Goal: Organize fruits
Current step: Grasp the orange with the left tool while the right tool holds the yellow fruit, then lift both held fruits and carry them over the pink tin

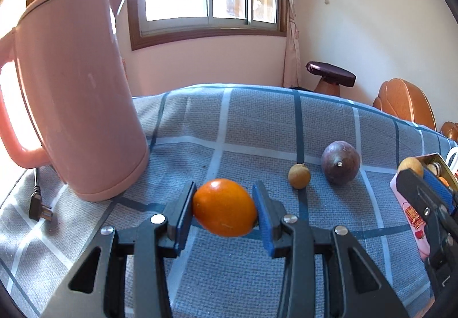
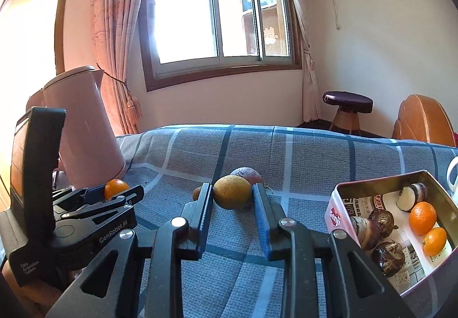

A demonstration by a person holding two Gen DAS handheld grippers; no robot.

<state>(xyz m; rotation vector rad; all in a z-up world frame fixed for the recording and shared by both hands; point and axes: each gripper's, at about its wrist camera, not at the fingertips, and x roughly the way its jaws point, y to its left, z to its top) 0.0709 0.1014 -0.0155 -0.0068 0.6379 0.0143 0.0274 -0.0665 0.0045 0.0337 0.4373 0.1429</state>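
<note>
My left gripper [image 1: 224, 207] is shut on a small orange fruit [image 1: 224, 207] and holds it just above the checked cloth; the fruit also shows in the right wrist view [image 2: 115, 188]. My right gripper [image 2: 232, 195] is shut on a tan round fruit [image 2: 232, 195], also seen at the right edge of the left wrist view [image 1: 410, 166]. A small tan longan [image 1: 299, 176] and a dark purple passion fruit [image 1: 340, 162] lie on the cloth. An open tin box [image 2: 380, 179] at the right holds two oranges [image 2: 422, 217] and several dark fruits.
A pink kettle [image 1: 77, 94] stands at the left on the blue checked cloth [image 1: 257, 123], its black plug [image 1: 40, 207] lying beside it. A stool [image 2: 347, 106] and wooden chairs stand beyond the table. A white cup handle [image 2: 452, 175] shows behind the tin.
</note>
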